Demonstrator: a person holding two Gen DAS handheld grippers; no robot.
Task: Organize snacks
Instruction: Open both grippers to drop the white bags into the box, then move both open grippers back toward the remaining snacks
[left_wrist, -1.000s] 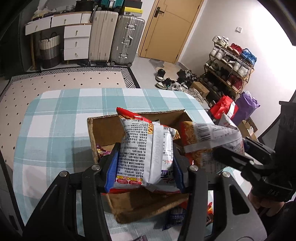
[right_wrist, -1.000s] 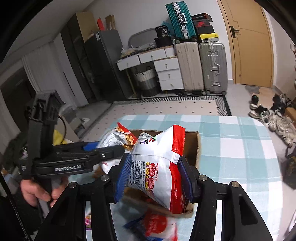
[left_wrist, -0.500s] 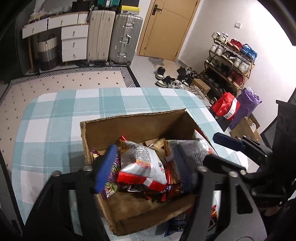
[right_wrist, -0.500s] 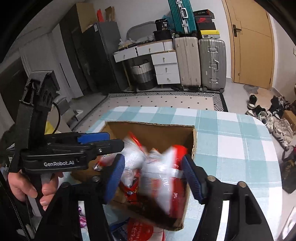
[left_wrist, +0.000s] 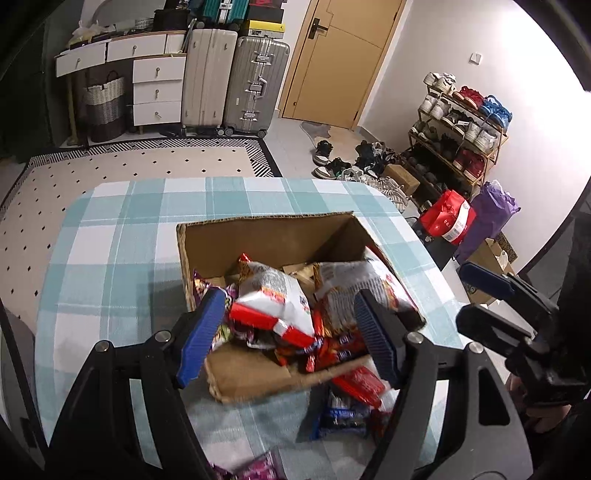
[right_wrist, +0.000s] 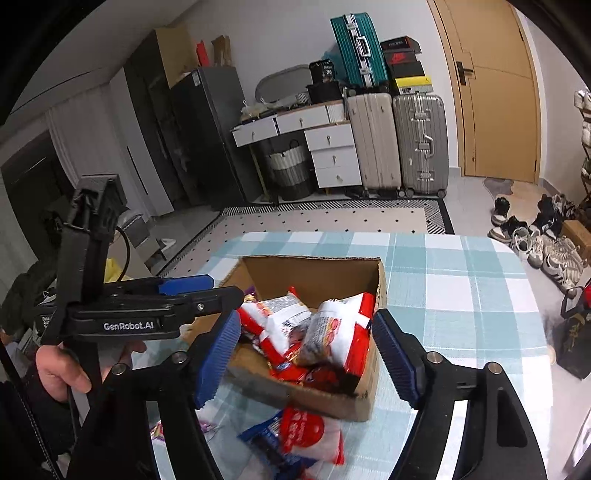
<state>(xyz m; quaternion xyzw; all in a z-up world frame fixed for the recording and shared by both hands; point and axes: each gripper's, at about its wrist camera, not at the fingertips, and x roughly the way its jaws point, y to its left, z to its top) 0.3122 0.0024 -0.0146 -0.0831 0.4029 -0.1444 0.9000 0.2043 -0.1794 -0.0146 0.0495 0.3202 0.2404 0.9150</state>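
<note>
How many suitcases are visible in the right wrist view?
3: teal suitcase stacked on top, beige suitcase and silver suitcase upright beside the drawers. Others may be hidden.

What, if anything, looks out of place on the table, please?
Several snack packets lie loose on the checked tablecloth in front of the cardboard box, whose near wall looks bent outward.

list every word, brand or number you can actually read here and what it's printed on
"GenRobot.AI": white letters on the black side of the left gripper, seen from the right wrist view.
"38", uncertain: on a dark box atop the drawers.
Print on the snack packets in the cardboard box: too small and blurred to read.
Red and blue packet on the table: logo unreadable.
Red bag by the shoe rack: text unreadable.
</note>
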